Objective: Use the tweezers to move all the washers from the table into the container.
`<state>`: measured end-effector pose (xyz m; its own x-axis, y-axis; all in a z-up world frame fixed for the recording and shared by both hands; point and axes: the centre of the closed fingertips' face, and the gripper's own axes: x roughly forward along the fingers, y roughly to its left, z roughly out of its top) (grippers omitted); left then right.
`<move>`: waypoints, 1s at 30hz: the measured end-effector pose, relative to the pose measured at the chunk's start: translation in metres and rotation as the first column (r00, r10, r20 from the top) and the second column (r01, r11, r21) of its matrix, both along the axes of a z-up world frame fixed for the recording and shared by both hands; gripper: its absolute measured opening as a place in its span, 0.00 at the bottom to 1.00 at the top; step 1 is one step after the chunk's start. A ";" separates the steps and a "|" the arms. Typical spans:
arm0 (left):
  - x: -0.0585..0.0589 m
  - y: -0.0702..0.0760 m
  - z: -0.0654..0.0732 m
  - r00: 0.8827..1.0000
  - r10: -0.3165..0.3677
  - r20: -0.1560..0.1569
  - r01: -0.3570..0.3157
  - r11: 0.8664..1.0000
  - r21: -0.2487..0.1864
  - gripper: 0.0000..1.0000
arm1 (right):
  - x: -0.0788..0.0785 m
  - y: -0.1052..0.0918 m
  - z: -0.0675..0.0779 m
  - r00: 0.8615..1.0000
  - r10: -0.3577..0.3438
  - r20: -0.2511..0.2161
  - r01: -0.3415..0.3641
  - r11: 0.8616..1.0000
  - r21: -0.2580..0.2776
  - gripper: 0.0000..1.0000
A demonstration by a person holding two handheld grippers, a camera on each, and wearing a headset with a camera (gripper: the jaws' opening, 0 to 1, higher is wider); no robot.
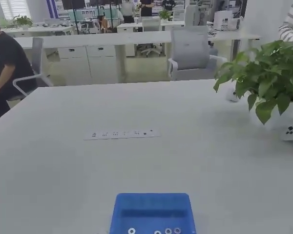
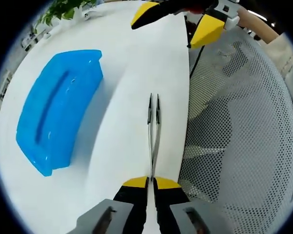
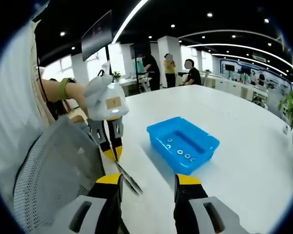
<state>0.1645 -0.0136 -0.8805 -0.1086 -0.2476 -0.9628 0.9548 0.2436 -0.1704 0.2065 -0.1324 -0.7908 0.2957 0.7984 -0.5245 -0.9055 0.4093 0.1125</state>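
Left gripper (image 2: 150,183) clamped on tweezers (image 2: 154,131). Right gripper (image 3: 149,181) jaws apart, empty. Washers (image 1: 168,231) in blue container (image 1: 151,212) on tabletop (image 1: 210,146). Potted plant (image 1: 268,78) at 2 o'clock, mesh chair (image 2: 244,146) beside tweezers.

Holds the left hand-held gripper (image 2: 150,184) with both jaws pressed together on the tweezers (image 2: 153,131), which point straight ahead. Grasps its body with a bare hand (image 3: 80,95), forearm coming in from the side. Holds the right hand-held gripper (image 3: 149,187) with jaws spread wide apart, facing the left one without touching it.
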 end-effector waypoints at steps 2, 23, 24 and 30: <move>0.000 0.005 0.001 1.000 0.025 0.018 -0.025 1.000 -0.004 0.05 | -0.001 0.001 0.001 1.000 -0.012 0.002 0.012 1.000 0.007 0.42; 0.036 0.085 0.074 0.613 0.748 0.254 -0.550 0.635 -0.543 0.58 | 0.032 -0.051 0.027 0.946 -0.311 0.088 0.301 0.947 0.108 0.78; 0.040 0.087 0.080 0.583 0.770 0.258 -0.546 0.607 -0.578 0.60 | 0.033 -0.053 0.028 0.944 -0.319 0.088 0.309 0.944 0.112 0.80; 0.059 0.096 0.112 0.378 0.915 0.138 -0.532 0.337 -0.777 0.81 | 0.033 -0.077 0.029 0.927 -0.363 0.095 0.351 0.929 0.120 0.87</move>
